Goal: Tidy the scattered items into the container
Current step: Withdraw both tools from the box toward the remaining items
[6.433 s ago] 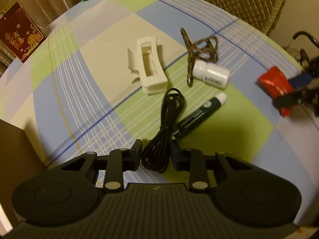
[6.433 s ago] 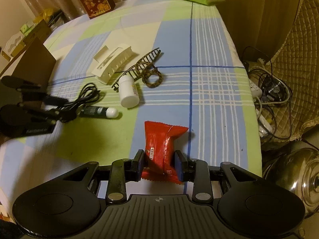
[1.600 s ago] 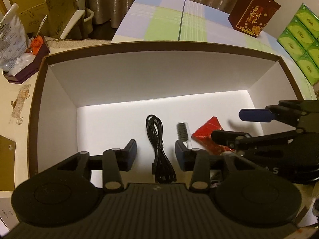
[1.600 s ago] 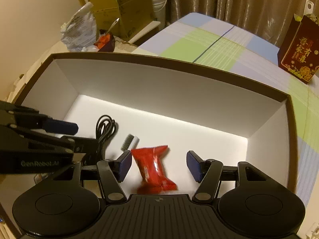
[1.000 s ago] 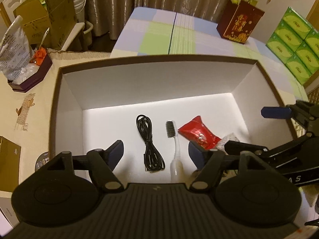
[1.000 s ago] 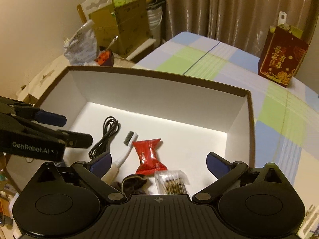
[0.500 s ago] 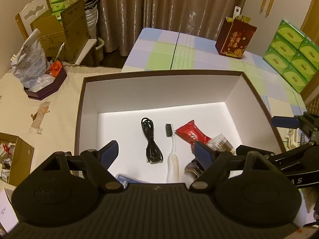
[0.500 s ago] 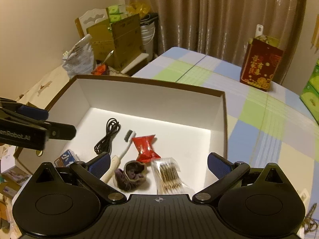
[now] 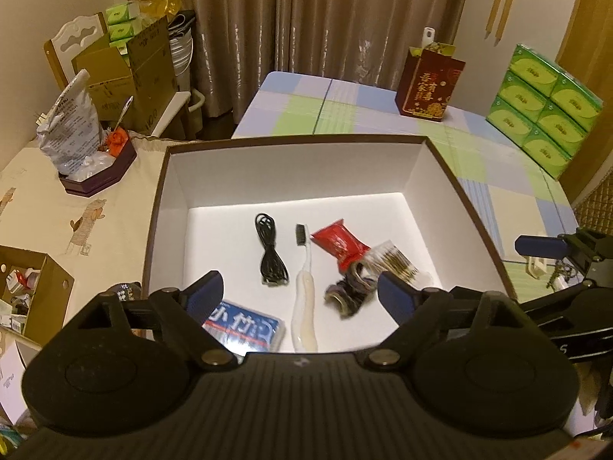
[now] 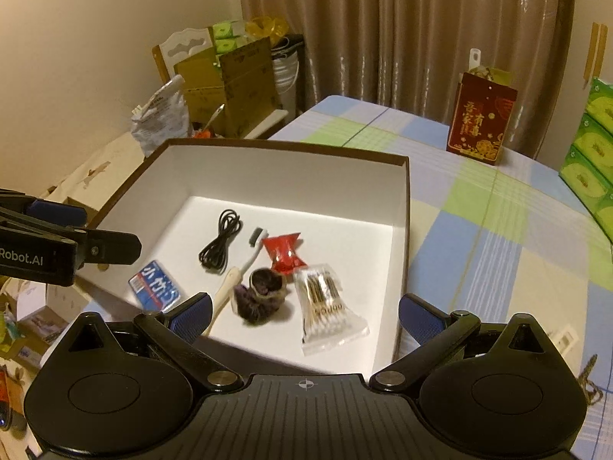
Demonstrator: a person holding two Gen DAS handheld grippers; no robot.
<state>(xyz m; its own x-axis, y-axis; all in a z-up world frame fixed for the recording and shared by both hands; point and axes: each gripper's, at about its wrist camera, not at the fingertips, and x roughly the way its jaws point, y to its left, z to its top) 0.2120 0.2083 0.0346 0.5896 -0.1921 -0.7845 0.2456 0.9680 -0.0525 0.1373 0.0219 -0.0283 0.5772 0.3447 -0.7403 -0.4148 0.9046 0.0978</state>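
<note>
- Left gripper: jaws spread wide and opening, nothing between them; it hangs above the near edge of the brown-rimmed, white-lined cardboard box.
- Box contents, left to right ahead of that gripper: a flat blue printed packet just past its left finger; a coiled black cable further in; a white toothbrush with dark bristles on the centre line; a red foil snack packet and a dark fabric hair scrunchie to the right; a clear bag of cotton swabs by its right finger.
- Right gripper: jaws wide apart, empty, over the near right part of the box; the scrunchie and swab bag lie just beyond its fingers.
- Step in hand, by judgement: release into the box looks complete, with both claws clear of the contents.
- Items outstanding: a patterned cord lies on the checked tablecloth, right of the right gripper; other objects there are too small to identify.
- Next move, by judgement: carry the empty claws across to the tablecloth and collect what remains.
</note>
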